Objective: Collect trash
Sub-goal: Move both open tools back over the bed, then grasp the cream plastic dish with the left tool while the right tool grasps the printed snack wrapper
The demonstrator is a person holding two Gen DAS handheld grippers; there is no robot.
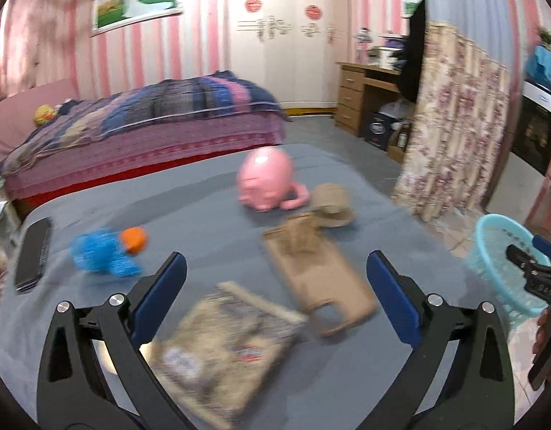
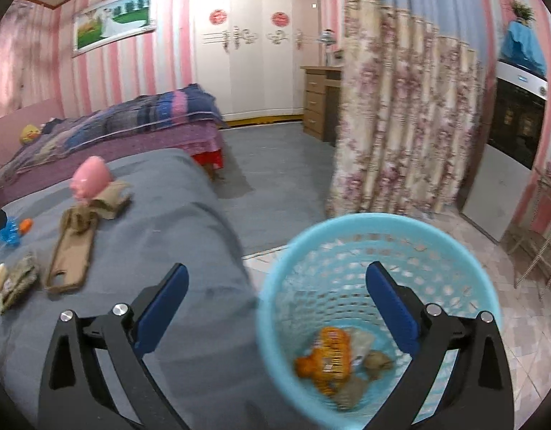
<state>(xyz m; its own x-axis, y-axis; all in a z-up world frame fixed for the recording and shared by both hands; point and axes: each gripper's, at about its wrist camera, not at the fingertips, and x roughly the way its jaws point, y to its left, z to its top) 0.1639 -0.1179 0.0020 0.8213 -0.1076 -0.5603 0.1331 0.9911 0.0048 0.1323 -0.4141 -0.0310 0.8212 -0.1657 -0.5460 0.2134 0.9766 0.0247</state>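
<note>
Basket (image 2: 379, 236) beside bed edge (image 2: 236, 251); both jaws spread.

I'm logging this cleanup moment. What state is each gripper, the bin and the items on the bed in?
left gripper: open, empty, above the wrapper
right gripper: open, empty, at the bin
blue bin: upright, trash at bottom
wrapper: flat on bed
tan phone case: lying flat
pink toy: on bed

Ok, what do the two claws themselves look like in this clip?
Both match: the left claw and right claw each have two black angular arms with triangular cutouts, silver round bolt heads at the joints, and flat blue pads on the inner faces. No cables or markings are visible.
</note>
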